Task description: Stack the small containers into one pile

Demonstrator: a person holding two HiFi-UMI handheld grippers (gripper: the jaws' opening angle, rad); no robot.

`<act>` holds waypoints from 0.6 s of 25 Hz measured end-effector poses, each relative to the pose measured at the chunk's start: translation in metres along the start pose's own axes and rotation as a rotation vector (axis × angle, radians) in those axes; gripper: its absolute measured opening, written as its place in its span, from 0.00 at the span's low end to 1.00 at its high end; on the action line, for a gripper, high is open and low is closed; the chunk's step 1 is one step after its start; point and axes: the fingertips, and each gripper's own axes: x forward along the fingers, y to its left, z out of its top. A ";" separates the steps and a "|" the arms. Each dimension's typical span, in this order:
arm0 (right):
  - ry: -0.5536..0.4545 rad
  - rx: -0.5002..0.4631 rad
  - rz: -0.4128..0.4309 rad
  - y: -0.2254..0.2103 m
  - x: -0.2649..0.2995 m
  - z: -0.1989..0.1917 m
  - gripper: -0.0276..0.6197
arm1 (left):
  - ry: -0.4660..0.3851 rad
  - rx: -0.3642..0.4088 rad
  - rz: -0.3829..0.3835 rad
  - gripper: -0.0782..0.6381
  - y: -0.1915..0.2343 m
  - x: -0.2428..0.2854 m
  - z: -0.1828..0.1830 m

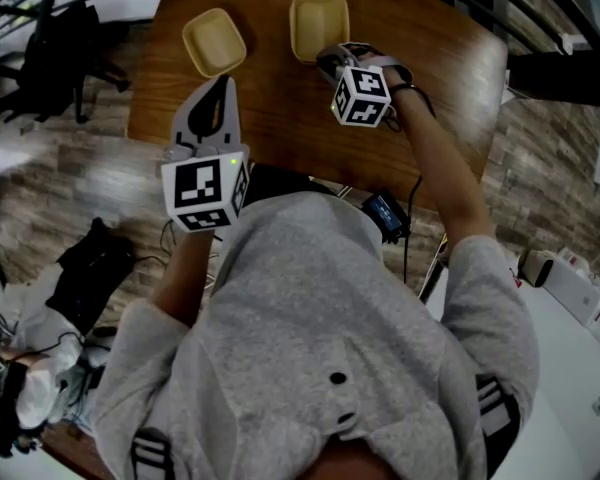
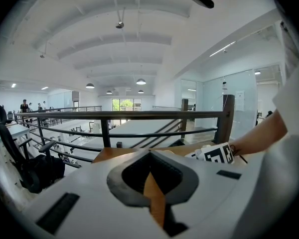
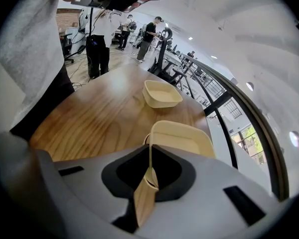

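Currently the right gripper [image 1: 332, 63] [image 3: 149, 178] has its jaws pinched on the near rim of one small container, the held container [image 1: 319, 18] [image 3: 184, 138]. In the right gripper view the thin wall runs straight into the closed jaw line. In the head view that container is at about 12 o'clock on the table [image 1: 280, 118] [image 3: 99, 118]. The second container [image 1: 214, 43] [image 3: 162, 94] is at its 9 o'clock, apart from it, upright and empty. I can't tell if the held one is off the wood yet. The left gripper [image 1: 223, 83] [image 2: 150, 158] is closed on nothing, hovers at about 7 o'clock of the second container, and points out past the table toward a railing. Stacking looks not yet done: two containers, no pile. Risks, as a judgement: the grip is on one edge only, so a lift would likely let the container hang tilted or pivot in the jaws, and a thin smooth wall could slip out. If it arrives tilted or rotated, its corner could catch the second container's rim and not nest. A sideways bump could shove the light second container toward the table's 12 o'clock edge. With the left gripper closed and off to the side, nothing steadies the target.
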 end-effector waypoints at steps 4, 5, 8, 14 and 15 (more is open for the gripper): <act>-0.010 -0.004 0.041 0.009 0.001 0.007 0.09 | 0.006 -0.004 0.003 0.13 0.005 0.001 -0.001; -0.016 -0.003 0.054 0.011 0.001 0.009 0.09 | 0.006 -0.005 0.003 0.13 0.007 0.001 -0.001; -0.031 0.005 0.083 0.017 0.001 0.015 0.09 | 0.005 -0.005 -0.001 0.13 0.010 0.003 -0.001; -0.019 0.023 0.094 0.023 0.008 0.008 0.09 | 0.006 -0.003 -0.002 0.13 0.010 0.004 -0.002; -0.020 0.031 0.094 0.022 0.008 0.008 0.09 | 0.007 -0.002 -0.003 0.13 0.011 0.004 -0.001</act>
